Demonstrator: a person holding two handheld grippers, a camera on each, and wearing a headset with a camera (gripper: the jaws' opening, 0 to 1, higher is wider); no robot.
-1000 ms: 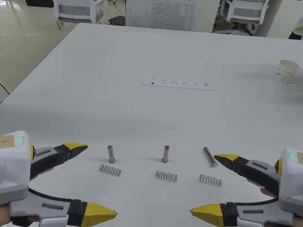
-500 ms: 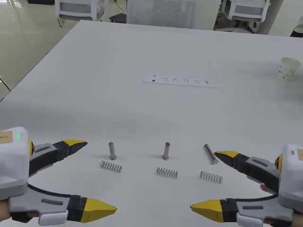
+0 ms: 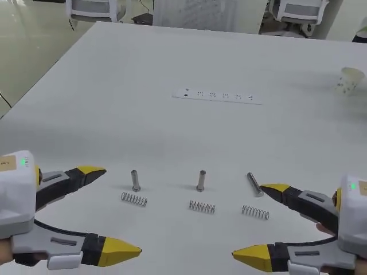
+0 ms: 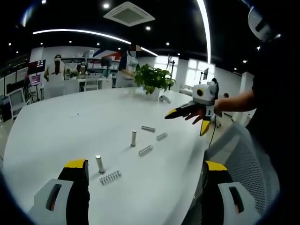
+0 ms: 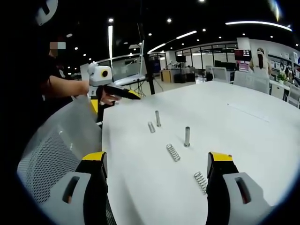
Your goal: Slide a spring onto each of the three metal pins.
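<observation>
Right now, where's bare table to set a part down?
Free: the wide stretch between the power strip and the pins, and left of the paper cup. Crowded: the near edge, where pins and springs lie between the left gripper and right gripper.

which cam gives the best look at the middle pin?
Right gripper view: the middle pin stands upright, largest and side-on, with its spring lying apart beside it. Head view shows the pin smaller, seen from above. Left gripper view shows it small, also upright.
</observation>
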